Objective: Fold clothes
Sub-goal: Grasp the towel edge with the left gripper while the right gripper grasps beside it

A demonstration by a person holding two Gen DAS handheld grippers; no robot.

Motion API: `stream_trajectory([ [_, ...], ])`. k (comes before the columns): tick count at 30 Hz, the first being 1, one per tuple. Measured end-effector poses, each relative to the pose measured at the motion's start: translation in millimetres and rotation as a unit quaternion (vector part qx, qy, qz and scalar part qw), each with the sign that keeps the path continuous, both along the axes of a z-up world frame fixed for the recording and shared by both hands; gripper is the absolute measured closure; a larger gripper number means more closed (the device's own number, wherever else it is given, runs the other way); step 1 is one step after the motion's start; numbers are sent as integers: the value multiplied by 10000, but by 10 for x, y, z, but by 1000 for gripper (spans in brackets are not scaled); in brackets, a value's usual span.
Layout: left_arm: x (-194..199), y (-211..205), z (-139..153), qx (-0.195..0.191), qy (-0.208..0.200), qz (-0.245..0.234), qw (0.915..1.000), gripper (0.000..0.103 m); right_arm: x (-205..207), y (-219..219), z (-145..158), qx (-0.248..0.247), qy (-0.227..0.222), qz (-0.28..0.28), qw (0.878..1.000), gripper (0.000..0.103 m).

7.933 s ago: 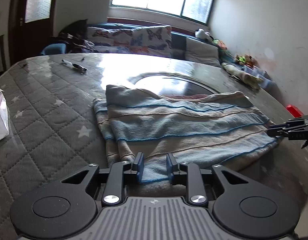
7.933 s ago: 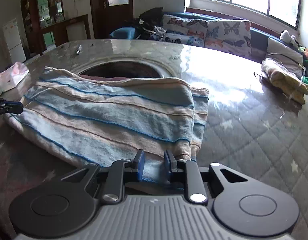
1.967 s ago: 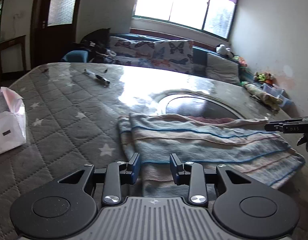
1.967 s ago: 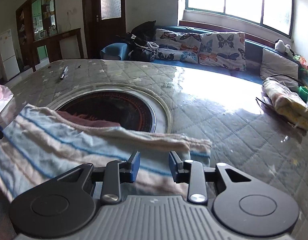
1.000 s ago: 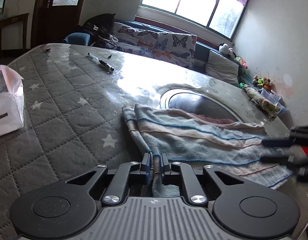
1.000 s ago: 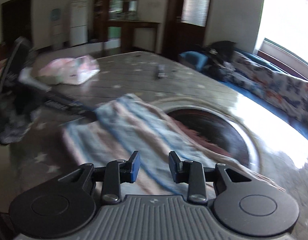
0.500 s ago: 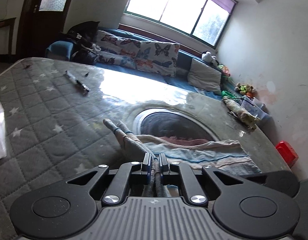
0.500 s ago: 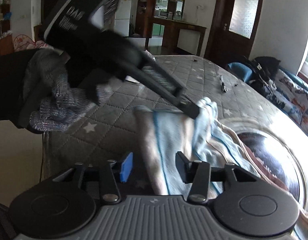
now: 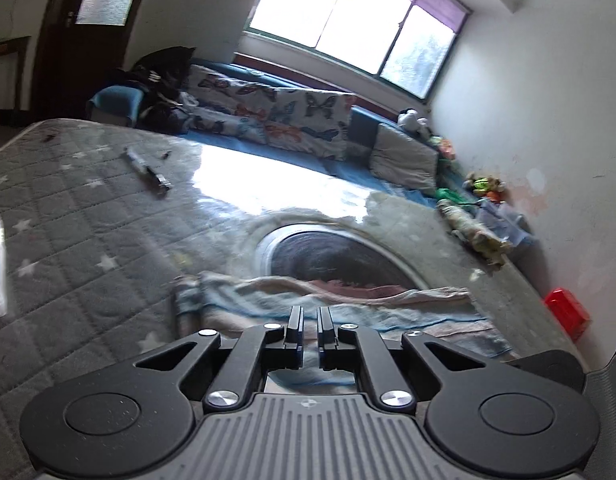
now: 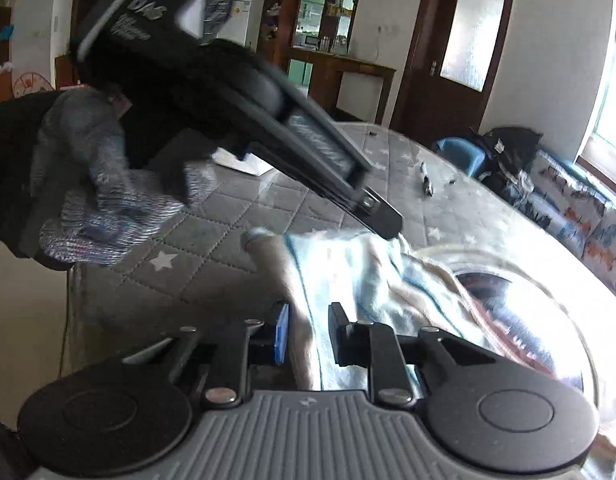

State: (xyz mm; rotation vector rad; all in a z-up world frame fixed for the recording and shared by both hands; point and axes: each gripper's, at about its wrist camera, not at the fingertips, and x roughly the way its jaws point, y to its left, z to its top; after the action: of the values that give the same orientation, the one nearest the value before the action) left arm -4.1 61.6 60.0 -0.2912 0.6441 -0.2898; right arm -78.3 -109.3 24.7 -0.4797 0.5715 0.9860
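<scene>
Swung across since a second ago, the right hand-held gripper now waits wide beside the left hand-held gripper, whose jaws stand pinched on the striped cloth's end, raising it off the counter for folding.

The striped garment, which lies spread flat across the surface eight seconds back, is now bunched, with its left end lifted into a peak at the centre of the right wrist frame. The left tongs, open over the cloth two seconds ago, now stand nearly closed; in the right wrist frame their tip touches that raised fold. The right tongs have swung round from the garment's right end to face the gloved left hand, and gape around the near edge.
</scene>
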Motion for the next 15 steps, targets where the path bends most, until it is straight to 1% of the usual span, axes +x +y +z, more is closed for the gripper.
stream_trajectory([
  [3,-59,153,-78,64,84,291,9995,94,-24,7,-23,-50,9,44,10000,83],
  [4,-79,212,-110,68,137,383,9991,93,-32,9,-23,-71,3,66,10000,80],
  [5,-99,273,-143,64,203,472,9987,93,-35,30,-24,-103,-39,98,9999,72],
  [6,-113,329,-172,36,264,553,9981,92,-35,55,-25,-138,-88,131,9998,62],
  [7,-123,382,-198,-6,323,630,9975,90,-36,80,-26,-172,-138,165,9996,61],
  [9,-144,471,-239,-87,411,749,9963,81,3,178,-45,-253,-168,272,9992,61],
  [10,-154,498,-248,-126,424,771,9960,80,24,229,-55,-294,-179,327,9989,60],
  [11,-165,524,-257,-165,437,794,9957,77,17,278,-80,-352,-199,388,9984,57],
  [12,-173,544,-261,-203,445,812,9955,70,4,325,-109,-415,-220,450,9979,53],
  [13,-180,556,-262,-240,446,828,9953,67,-7,354,-130,-458,-249,497,9974,53],
  [14,-184,564,-265,-283,449,845,9950,58,-29,401,-166,-513,-315,561,9966,53],
  [15,-186,569,-269,-331,454,861,9947,56,-54,452,-206,-571,-388,628,9956,55],
])
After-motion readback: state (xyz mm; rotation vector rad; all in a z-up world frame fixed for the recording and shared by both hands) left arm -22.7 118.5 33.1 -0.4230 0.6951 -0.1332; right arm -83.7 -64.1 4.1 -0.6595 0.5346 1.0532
